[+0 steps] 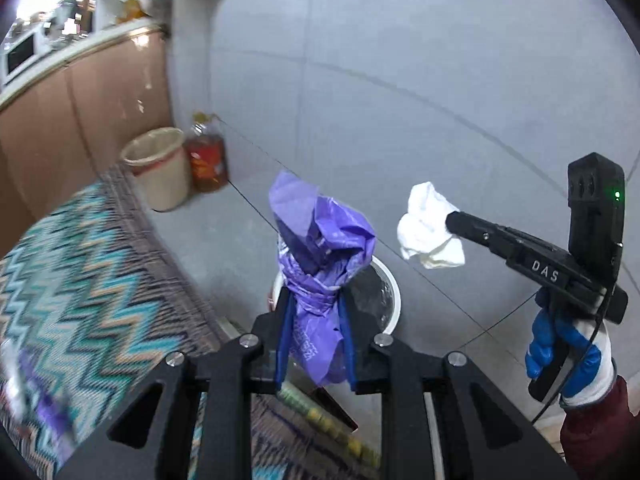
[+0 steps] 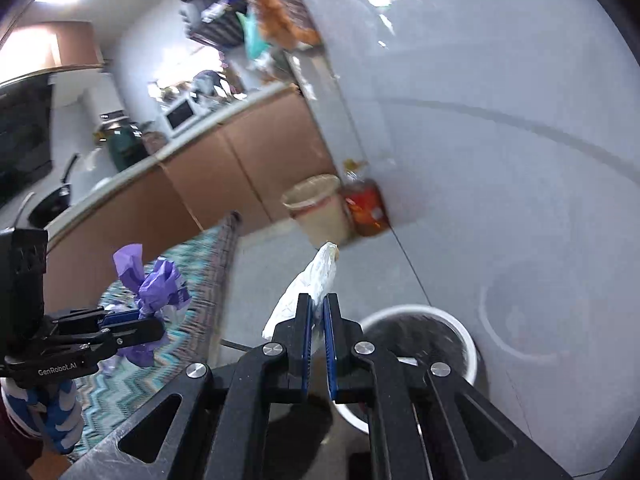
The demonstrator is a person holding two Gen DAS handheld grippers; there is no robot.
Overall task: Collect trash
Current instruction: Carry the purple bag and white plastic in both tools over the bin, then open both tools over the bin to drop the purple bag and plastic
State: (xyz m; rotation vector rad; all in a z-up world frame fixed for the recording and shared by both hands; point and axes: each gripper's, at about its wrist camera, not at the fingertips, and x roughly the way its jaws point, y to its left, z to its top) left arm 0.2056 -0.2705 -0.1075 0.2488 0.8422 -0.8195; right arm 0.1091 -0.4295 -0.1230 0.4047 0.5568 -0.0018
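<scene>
My left tool (image 1: pixel 314 312) was clamped on a crumpled purple plastic bag (image 1: pixel 320 240); the bag stood up between the two blue-lined fingers (image 1: pixel 282 340) and bunched out above them; in the right wrist view the same bag (image 2: pixel 154 280) showed at the left, pinched in that tool (image 2: pixel 132 326) over the zigzag rug (image 2: pixel 120 384). My right tool (image 2: pixel 318 316) was closed on a wad of white tissue paper (image 2: pixel 316 276); the paper rose from between its pads and also hung down on the left side of them; from the left wrist camera the tissue (image 1: pixel 430 226) sat at the tip of the right tool (image 1: pixel 454 220), in the air and apart from the purple bag. My right hand (image 1: pixel 568 360), in a blue and white glove, gripped the handle.

Below both tools stood a white trash bin (image 2: pixel 464 336) with a dark liner, on the grey tiled floor (image 1: pixel 440 100) just beside the rug (image 1: pixel 80 272); the left tool and its bag were in front of the bin (image 1: pixel 390 292) in the left wrist view; the right tool was just left of its rim. Further off, against the wall, a beige bucket (image 1: pixel 158 168) stood touching or just beside a bottle of cooking oil (image 1: pixel 206 160); brown cabinets (image 1: pixel 80 112) ran along the left under a tabletop with a white microwave (image 2: pixel 180 114).
</scene>
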